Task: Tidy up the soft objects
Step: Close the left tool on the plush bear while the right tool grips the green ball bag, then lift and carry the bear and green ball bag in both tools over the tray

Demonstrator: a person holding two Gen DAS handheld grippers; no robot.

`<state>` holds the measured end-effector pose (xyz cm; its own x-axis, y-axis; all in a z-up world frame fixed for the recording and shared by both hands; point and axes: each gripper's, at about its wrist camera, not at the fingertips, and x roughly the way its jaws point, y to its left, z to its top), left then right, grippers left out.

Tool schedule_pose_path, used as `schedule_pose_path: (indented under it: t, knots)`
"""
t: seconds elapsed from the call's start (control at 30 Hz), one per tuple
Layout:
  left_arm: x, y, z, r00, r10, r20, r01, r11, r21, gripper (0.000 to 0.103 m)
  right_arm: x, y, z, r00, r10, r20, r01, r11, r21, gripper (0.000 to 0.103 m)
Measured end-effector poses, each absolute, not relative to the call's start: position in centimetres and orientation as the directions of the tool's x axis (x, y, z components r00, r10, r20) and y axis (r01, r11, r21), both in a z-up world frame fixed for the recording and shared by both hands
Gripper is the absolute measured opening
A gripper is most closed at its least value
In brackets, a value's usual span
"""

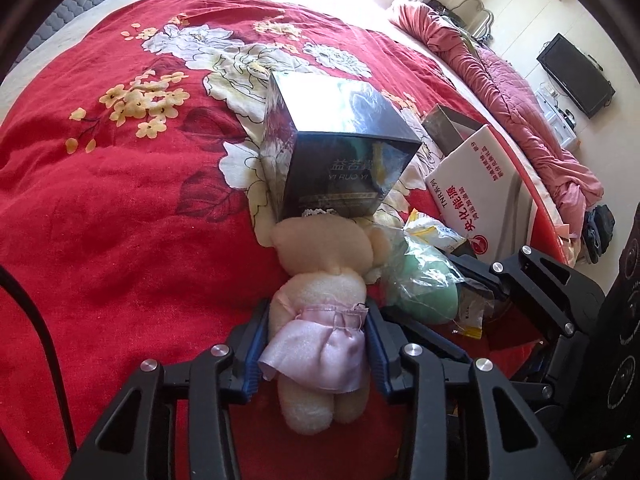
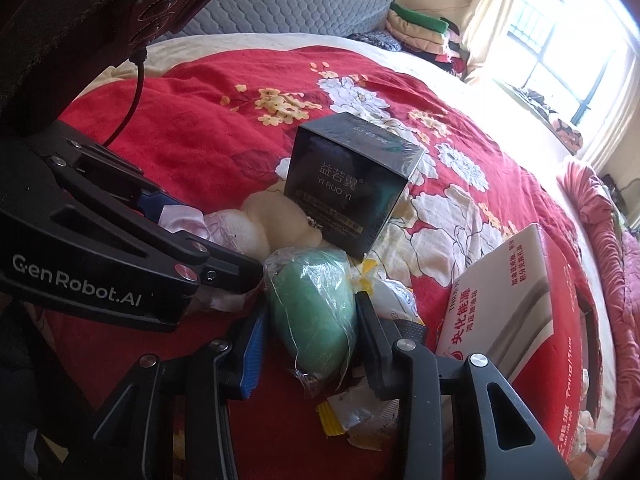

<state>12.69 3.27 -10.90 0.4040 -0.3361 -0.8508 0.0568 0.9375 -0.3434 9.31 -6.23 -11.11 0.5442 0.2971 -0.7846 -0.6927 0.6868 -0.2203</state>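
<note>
A cream plush bear (image 1: 320, 264) in a pink satin skirt lies face down on the red flowered bedspread (image 1: 120, 208), its head against a black box. My left gripper (image 1: 316, 306) is shut on the bear's waist, its blue pads pressing into the skirt. Just to the right lies a green soft lump in a clear plastic bag (image 2: 312, 300). My right gripper (image 2: 311, 304) straddles it, with both fingers pressing on the bag. In the right wrist view the bear (image 2: 240, 228) shows behind my left gripper (image 2: 192, 236). The green lump (image 1: 432, 292) also shows in the left wrist view.
A glossy black box (image 2: 352, 184) stands just behind both soft things. A white and red carton (image 2: 508, 292) lies to the right, with yellow and white packets (image 2: 348, 416) around the green bag. A pink quilt (image 1: 520, 100) runs along the bed's right edge. Folded bedding (image 2: 420, 28) is stacked by the window.
</note>
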Motion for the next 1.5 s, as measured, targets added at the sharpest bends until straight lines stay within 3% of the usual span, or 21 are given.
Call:
schedule_pose_path:
  t: [1.5]
  knots:
    - [8.1,8.4,-5.3,0.552,-0.155,-0.819,-0.131,0.954,-0.269,0.043,7.3,-6.7,-6.1,0.484,0.492,-0.724,-0.707,0.707,0.008,0.042]
